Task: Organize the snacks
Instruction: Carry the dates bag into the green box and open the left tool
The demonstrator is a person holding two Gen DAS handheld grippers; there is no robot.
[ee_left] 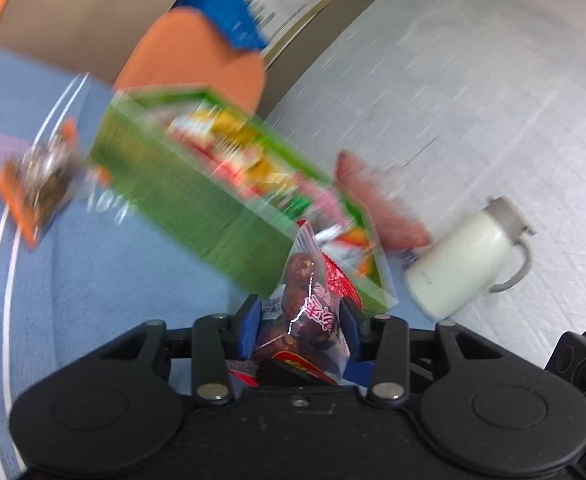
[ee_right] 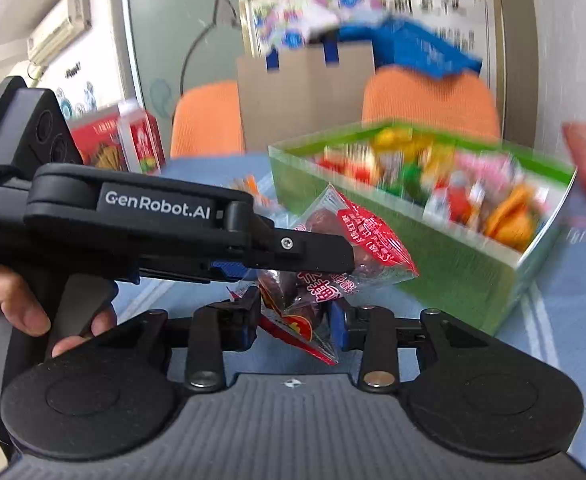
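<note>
Snack packet [ee_left: 305,316]: a clear wrapper with red print and dark round pieces inside, held above the blue table [ee_left: 105,264], just in front of the green box [ee_left: 197,200]; in the right wrist view the same packet [ee_right: 357,240] lies between both tools.
Left gripper [ee_left: 301,320]: blue pads stand on either side of the packet's near end; whether they press on the wrapper cannot be told, the view being blurred.
Right gripper [ee_right: 296,316]: its pads [ee_right: 337,324] flank the packet's lower red end; actual pressure on the wrapper cannot be told.
Left tool seen from the right: the black body marked "GenRobot.AI" reaches in from the left, its upper finger [ee_right: 313,252] lying over the packet, and a hand [ee_right: 21,304] wraps its grip.
Green box: open-topped, tilted in the left view, filled with mixed wrapped snacks [ee_right: 433,176] in red, yellow, pink and orange.
Loose snack [ee_left: 41,184]: an orange-edged wrapper on the table, left of the box and well apart from the grippers.
White jug [ee_left: 469,256]: grey lid and handle, on the pale surface right of the box.
Background: orange chairs [ee_right: 429,100], a brown paper bag [ee_right: 305,92] and red cartons [ee_right: 117,144] behind the table.
</note>
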